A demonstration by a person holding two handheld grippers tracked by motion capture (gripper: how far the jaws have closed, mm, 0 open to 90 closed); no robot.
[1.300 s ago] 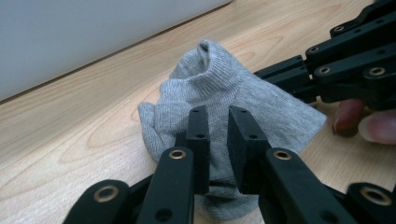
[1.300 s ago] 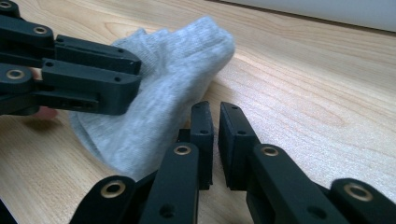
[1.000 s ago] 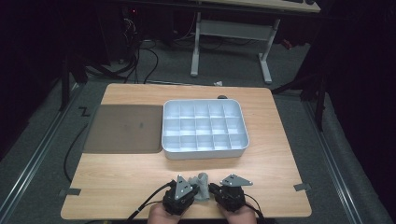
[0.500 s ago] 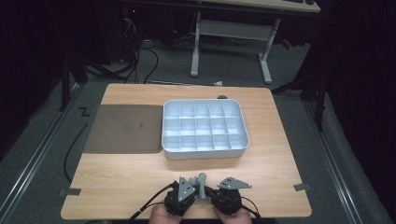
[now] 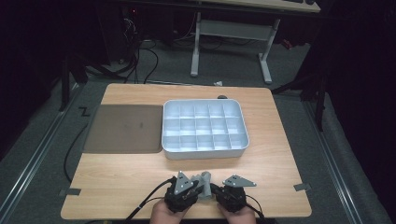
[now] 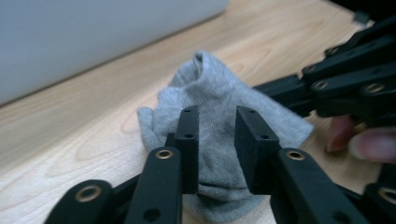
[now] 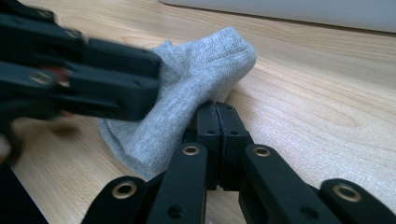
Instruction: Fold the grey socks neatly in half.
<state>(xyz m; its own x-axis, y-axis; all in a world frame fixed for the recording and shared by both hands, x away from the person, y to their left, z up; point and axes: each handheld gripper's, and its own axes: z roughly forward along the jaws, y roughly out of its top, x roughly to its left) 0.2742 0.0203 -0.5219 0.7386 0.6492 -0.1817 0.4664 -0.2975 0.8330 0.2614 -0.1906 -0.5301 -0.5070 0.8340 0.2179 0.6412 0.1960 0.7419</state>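
A grey sock [image 5: 204,179] stands bunched up near the table's front edge, between the two grippers. My left gripper [image 5: 195,187] comes at it from the left. Its jaws have just been opening and now stand apart, with the sock [image 6: 210,88] between them and no pad pressing on it; the left gripper [image 6: 217,114] is open. From the right, my right gripper [image 5: 214,189] reaches into the same sock. Its jaws [image 7: 217,109] are pressed together on a fold of the sock [image 7: 196,79], which holds the cloth up. The left gripper [image 7: 149,79] crosses that view from the left.
A pale tray [image 5: 204,152] divided into several compartments sits mid-table, just beyond the grippers. A dark flat mat [image 5: 123,128] lies to its left. Bare wood runs between the tray and the front edge. A hand's fingertips [image 6: 369,144] show behind the right gripper.
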